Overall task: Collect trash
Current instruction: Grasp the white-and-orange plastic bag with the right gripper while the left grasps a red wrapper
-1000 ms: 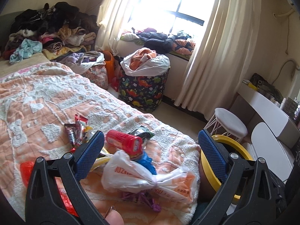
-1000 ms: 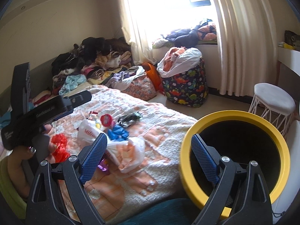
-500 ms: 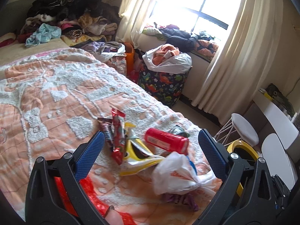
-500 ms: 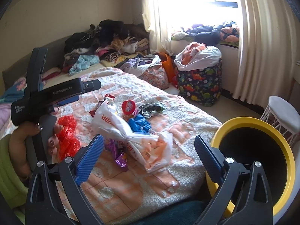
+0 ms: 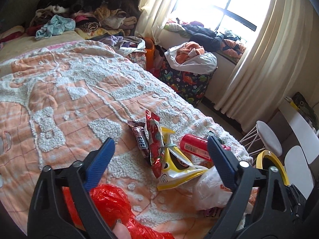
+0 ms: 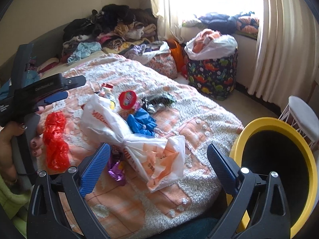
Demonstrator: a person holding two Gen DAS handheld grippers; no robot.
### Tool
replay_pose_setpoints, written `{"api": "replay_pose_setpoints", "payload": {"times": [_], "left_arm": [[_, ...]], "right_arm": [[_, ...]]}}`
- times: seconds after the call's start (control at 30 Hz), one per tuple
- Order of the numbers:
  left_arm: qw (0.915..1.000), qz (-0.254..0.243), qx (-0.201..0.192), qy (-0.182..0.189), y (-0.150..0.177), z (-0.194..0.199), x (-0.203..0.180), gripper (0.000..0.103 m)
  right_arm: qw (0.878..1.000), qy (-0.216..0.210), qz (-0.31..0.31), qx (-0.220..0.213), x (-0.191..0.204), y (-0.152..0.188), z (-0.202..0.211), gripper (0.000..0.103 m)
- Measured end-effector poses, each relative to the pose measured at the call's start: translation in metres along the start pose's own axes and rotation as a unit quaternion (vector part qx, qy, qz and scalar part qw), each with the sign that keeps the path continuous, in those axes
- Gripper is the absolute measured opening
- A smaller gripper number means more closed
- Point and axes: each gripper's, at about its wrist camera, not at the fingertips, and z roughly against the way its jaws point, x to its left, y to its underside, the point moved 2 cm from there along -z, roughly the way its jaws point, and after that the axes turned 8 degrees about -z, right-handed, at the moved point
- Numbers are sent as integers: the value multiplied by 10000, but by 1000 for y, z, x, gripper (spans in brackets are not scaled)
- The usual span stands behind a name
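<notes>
Trash lies on the orange and white bedspread [image 5: 59, 99]: a red plastic bag [image 5: 111, 205] [image 6: 54, 139], red and brown snack wrappers [image 5: 151, 139], a yellow wrapper [image 5: 175, 169], a red can [image 5: 195, 149] [image 6: 127, 97], a white plastic bag [image 6: 139, 145] [image 5: 211, 187], a blue wrapper [image 6: 141, 121], a purple wrapper [image 6: 115, 169] and a silver-green wrapper [image 6: 157, 101]. My left gripper [image 5: 159, 159] is open, above the wrappers, the red bag just below it. My right gripper [image 6: 158, 165] is open over the white bag. A yellow-rimmed black bin [image 6: 279, 159] stands at the bed's corner.
A pile of clothes [image 5: 85, 10] covers the far end of the bed. A dinosaur-print hamper [image 6: 213, 73] full of laundry stands by the window and curtains [image 5: 265, 59]. A white stool [image 6: 303, 113] and white desk [image 5: 299, 125] are right of the bin.
Both grippers have swung left, away from the bin and over the bed. The left one now faces the wrappers and red bag; the right one has neared the white bag.
</notes>
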Motion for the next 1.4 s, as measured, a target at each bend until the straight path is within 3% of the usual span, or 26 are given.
{"api": "replay_pose_setpoints", "payload": {"times": [0.23, 0.43, 0.6, 0.63, 0.77, 0.83, 1.1, 1.4], "left_arm": [[9992, -75, 324, 206, 2, -17, -11, 54], [9974, 22, 689, 229, 4, -36, -10, 43], [9956, 76, 927, 129, 5, -44, -7, 38], [9951, 77, 979, 98, 5, -45, -7, 34], [9935, 24, 1134, 10, 3, -50, -8, 32], [9927, 0, 1202, -44, 2, -51, -8, 24], [9907, 86, 1355, -79, 4, -48, -3, 9], [9933, 136, 1147, -29, -6, -30, -4, 6]], "right_arm": [[9990, -23, -48, 452, -8, 0, -27, 95], [9963, -204, -37, 837, -8, 5, -43, 94], [9936, -363, 3, 1067, -5, 10, -51, 76], [9937, -365, 5, 1058, -5, 9, -51, 74], [9940, -407, -79, 1017, -7, 10, -47, 70], [9941, -419, -166, 983, -9, 10, -43, 69], [9941, -612, -441, 783, -19, 2, -22, 68], [9940, -689, -617, 588, -22, -8, 3, 68]]}}
